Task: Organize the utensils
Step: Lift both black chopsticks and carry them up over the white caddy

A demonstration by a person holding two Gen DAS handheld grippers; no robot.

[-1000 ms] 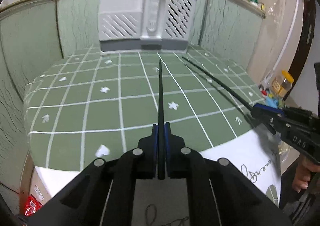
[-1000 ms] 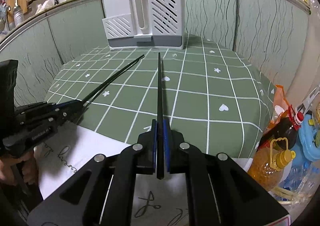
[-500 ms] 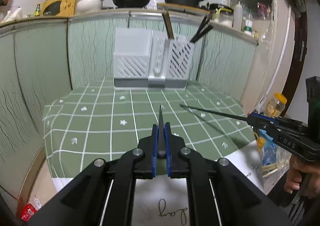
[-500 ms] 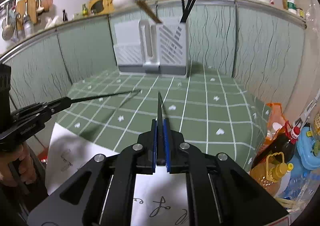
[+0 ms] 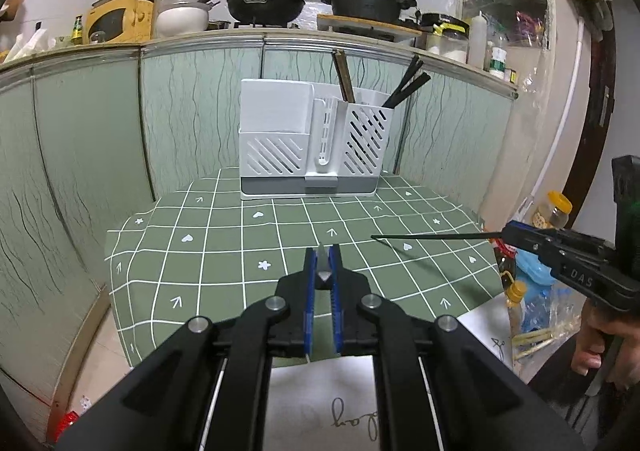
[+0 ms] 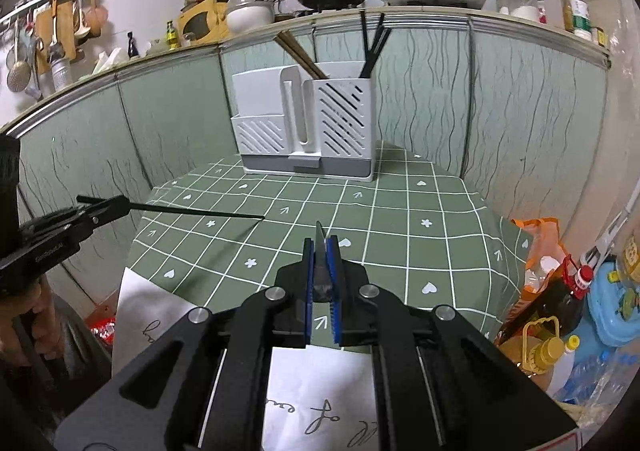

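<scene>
Each gripper is shut on one black chopstick. My left gripper (image 5: 322, 267) holds a chopstick (image 5: 322, 260) end-on; from the right wrist view that same chopstick (image 6: 200, 212) points right, level above the table. My right gripper (image 6: 320, 263) holds a chopstick (image 6: 319, 239) end-on; it shows in the left wrist view (image 5: 436, 237) pointing left. A white utensil holder (image 5: 316, 143) stands at the table's far edge, also in the right wrist view (image 6: 306, 123), with black chopsticks (image 5: 406, 85) in its right compartment and brown ones (image 5: 344, 75) behind the middle.
The table has a green checked cloth (image 5: 248, 235) and white paper (image 5: 340, 403) at its near edge. Green wall panels enclose the back and sides. Oil bottles (image 6: 548, 311) and bags stand below the right edge. Pans and pots sit on the counter above.
Both grippers have tilted up and pulled back from the table. The chopsticks, first seen lengthwise pointing down at the cloth, now appear foreshortened and level, and the holder looks farther away.
</scene>
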